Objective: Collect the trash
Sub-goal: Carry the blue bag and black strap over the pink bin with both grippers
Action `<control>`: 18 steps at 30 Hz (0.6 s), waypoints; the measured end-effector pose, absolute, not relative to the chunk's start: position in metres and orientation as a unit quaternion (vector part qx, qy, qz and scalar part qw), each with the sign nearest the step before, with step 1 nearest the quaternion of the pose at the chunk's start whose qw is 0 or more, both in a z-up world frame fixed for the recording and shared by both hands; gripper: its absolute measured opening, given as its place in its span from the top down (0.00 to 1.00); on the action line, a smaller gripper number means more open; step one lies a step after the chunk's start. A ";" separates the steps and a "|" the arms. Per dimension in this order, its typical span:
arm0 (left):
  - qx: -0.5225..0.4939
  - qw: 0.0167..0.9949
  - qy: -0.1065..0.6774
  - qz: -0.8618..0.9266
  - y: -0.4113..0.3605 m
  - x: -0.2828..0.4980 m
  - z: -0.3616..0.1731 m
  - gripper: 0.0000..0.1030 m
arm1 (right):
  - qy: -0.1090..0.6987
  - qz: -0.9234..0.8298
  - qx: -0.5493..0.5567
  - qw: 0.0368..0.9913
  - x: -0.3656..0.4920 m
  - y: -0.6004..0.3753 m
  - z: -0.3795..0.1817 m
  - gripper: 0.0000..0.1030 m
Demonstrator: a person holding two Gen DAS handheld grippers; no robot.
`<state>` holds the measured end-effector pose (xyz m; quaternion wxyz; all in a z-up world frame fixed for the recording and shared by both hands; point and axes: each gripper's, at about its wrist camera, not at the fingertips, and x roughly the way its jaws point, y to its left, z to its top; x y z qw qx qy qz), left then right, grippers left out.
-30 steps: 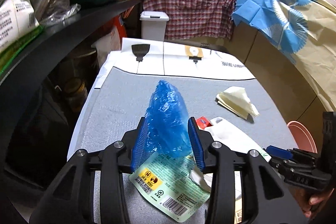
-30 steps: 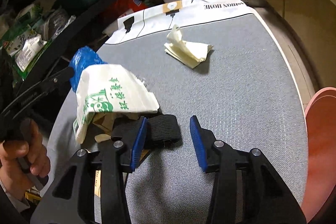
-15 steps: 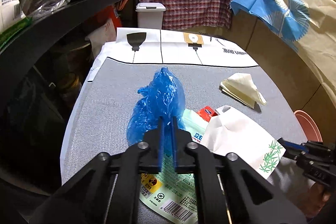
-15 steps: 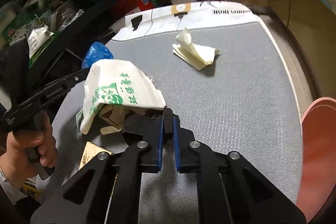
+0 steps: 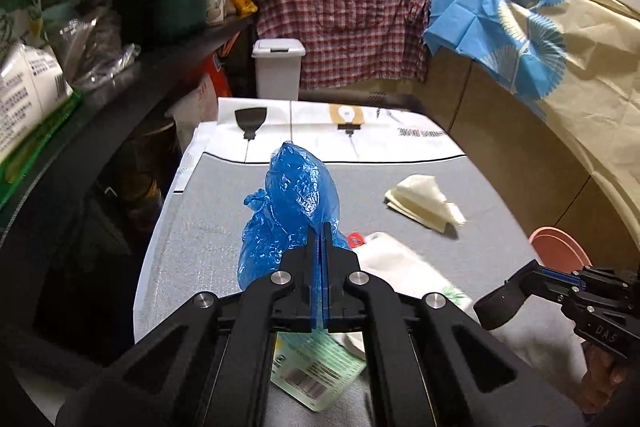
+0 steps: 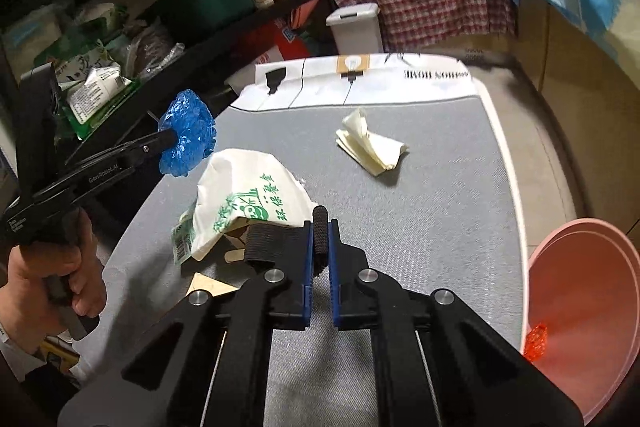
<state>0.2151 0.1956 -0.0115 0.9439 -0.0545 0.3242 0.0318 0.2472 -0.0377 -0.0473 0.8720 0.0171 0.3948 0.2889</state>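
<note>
Here the left gripper [image 5: 319, 227] is pinching a crumpled blue plastic bag [image 5: 294, 203], its blue pads pressed together on the thin, glossy film, which is bulging out above and to the left of the jaws in crinkled folds. In the right wrist view the same bag is showing as a puffy wad at the tip of the long black jaws, raised off the table, with a hand [image 6: 52, 267] wrapping the gripper's grip at the lower left.

The right gripper [image 6: 320, 227] is clamping a black ribbed elastic band [image 6: 276, 241], its jaws nearly together with one rolled edge of the band standing up between the pads and the rest hanging out to the left as a flat, knurled strip.

Both are working over a table covered in a grey woven mat [image 6: 440, 187] with a fine, grainy texture. Lying on it just past the band is a soft white bag with green printing [image 6: 248, 195], humped and creased, sitting on top of a pale green printed wrapper with a barcode [image 5: 320, 375] and some tan paper scraps [image 6: 208, 285]. A small red packet [image 5: 355, 239] is peeking out beside the white bag. Farther off, well apart from the pile, a folded cream napkin [image 6: 370, 145] is resting in loose layered leaves.

At the table's right edge a smooth round pink plastic basin [image 6: 580, 307] is holding a small red mesh-like scrap [image 6: 536, 341]. Beyond the table's far end, a white lidded bin [image 5: 278, 69] is standing before a red checked cloth.
</note>
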 end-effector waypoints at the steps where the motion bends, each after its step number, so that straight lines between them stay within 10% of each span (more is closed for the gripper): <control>1: -0.053 0.945 0.322 0.030 0.193 0.213 -0.009 0.99 | 0.390 0.287 0.014 0.875 0.244 -0.040 -0.043 0.93; 18: -0.041 0.957 0.286 -0.005 0.142 0.166 0.026 0.99 | 0.329 0.248 0.004 0.911 0.209 -0.080 0.003 0.93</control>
